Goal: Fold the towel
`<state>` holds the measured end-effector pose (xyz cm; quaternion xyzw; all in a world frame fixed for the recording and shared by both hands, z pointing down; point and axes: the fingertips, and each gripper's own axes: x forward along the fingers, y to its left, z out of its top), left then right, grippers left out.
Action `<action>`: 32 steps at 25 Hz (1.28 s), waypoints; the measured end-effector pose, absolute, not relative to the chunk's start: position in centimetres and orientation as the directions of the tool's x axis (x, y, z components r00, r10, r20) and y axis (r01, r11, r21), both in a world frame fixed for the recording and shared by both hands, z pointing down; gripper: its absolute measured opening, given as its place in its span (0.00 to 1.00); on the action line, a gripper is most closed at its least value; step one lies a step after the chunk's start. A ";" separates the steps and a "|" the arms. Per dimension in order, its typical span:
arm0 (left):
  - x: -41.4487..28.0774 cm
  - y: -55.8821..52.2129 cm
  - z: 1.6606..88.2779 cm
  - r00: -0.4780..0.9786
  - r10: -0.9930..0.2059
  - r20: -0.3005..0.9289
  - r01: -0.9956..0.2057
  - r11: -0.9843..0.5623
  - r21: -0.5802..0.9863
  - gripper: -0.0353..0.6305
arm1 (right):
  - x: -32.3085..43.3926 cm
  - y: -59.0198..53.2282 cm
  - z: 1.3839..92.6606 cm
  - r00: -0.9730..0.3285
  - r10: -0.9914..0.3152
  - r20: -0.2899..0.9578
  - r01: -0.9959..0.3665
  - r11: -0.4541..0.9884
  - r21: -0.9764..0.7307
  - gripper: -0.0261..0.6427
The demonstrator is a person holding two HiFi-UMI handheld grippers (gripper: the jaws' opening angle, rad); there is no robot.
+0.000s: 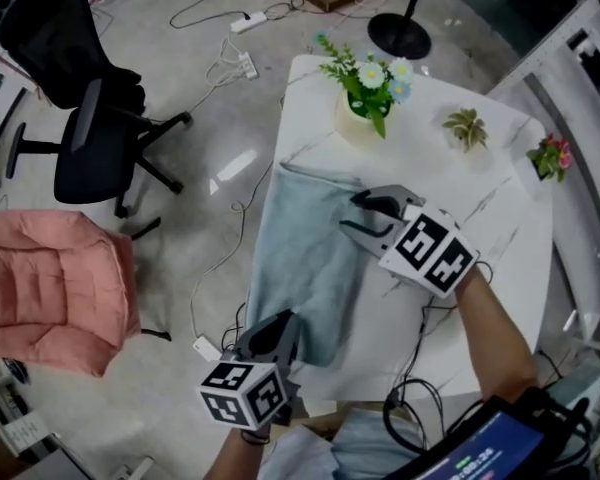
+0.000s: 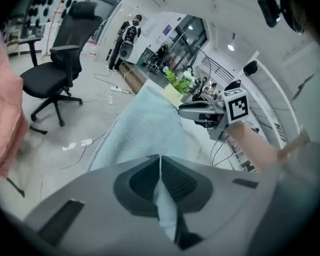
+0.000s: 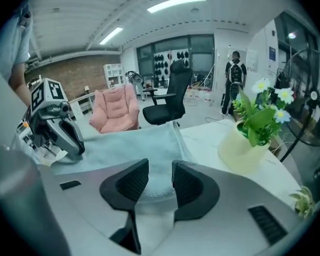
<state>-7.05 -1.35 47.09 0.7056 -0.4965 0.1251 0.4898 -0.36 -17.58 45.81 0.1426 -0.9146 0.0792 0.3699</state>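
Note:
A pale blue towel lies lengthways along the left side of the white marble table, and its left edge hangs over the table's side. My left gripper is at the towel's near end, shut on the cloth, which shows pinched between the pads in the left gripper view. My right gripper hovers at the towel's right edge near the far end. Its jaws stand apart, and in the right gripper view the towel shows in the gap between them without being pressed.
A yellow pot of flowers stands at the table's far edge, close beyond the towel. A small plant and pink flowers are further right. On the floor to the left are a black office chair, a pink cushioned seat and cables.

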 end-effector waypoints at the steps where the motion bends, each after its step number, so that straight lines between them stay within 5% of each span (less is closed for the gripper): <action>1: -7.0 -0.9 46.8 0.474 -0.585 0.658 -0.813 -0.005 0.582 0.08 | 0.2 -17.8 45.6 -0.681 -0.212 0.701 -0.325 0.945 -0.030 0.27; 6: -3.8 1.4 45.5 0.514 -0.609 0.604 -0.713 0.089 0.695 0.13 | 3.6 -18.2 46.9 -0.664 -0.197 0.721 -0.459 0.869 -0.186 0.28; 15: -0.1 2.8 48.3 0.438 -0.437 0.786 -0.892 -0.103 0.440 0.29 | 3.3 -16.5 50.0 -0.693 -0.061 0.719 -0.522 0.730 -0.441 0.35; 18: -0.2 2.3 49.4 0.422 -0.379 0.823 -0.905 -0.117 0.410 0.24 | 2.6 -16.0 50.7 -0.700 -0.030 0.714 -0.524 0.699 -0.486 0.33; 22: -0.4 2.0 49.8 0.432 -0.353 0.830 -0.900 -0.118 0.419 0.17 | 1.9 -15.4 51.3 -0.694 -0.007 0.720 -0.520 0.697 -0.494 0.11; 32: 3.9 3.4 49.4 0.526 -0.299 0.796 -0.849 -0.127 0.513 0.16 | 6.4 -14.7 50.8 -0.660 -0.001 0.752 -0.560 0.668 -0.490 0.09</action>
